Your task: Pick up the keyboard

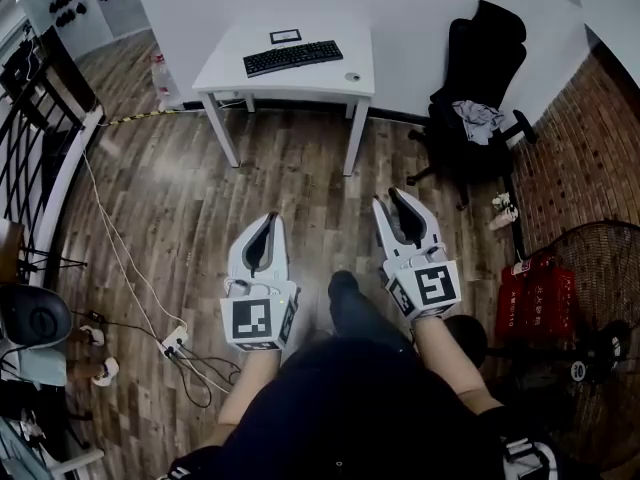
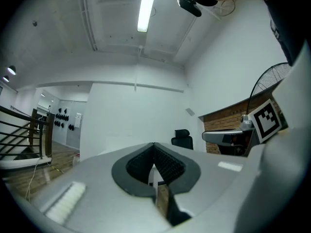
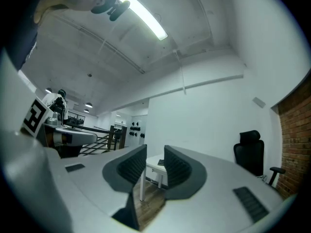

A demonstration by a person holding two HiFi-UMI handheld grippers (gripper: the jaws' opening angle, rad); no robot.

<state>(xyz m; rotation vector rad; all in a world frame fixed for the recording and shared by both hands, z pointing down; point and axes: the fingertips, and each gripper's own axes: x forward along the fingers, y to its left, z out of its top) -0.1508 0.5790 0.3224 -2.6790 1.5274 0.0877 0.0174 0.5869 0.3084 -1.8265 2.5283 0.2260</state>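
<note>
Head view: keyboard (image 1: 292, 57) on desk (image 1: 330, 76), far; open floor (image 1: 290, 178) between; left tool (image 1: 270, 217) closed, right tool (image 1: 398, 197) ajar, both empty.

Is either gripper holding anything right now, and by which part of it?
Nothing is held. The left gripper has its jaws shut on nothing, and the right gripper has its jaws apart and empty. The keyboard lies on the white table, well ahead of both.

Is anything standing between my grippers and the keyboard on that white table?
Nothing visible does. Only wood floor lies between the left gripper, the right gripper and the table, where the keyboard lies. The office chair stands off to the right, out of the path.
</note>
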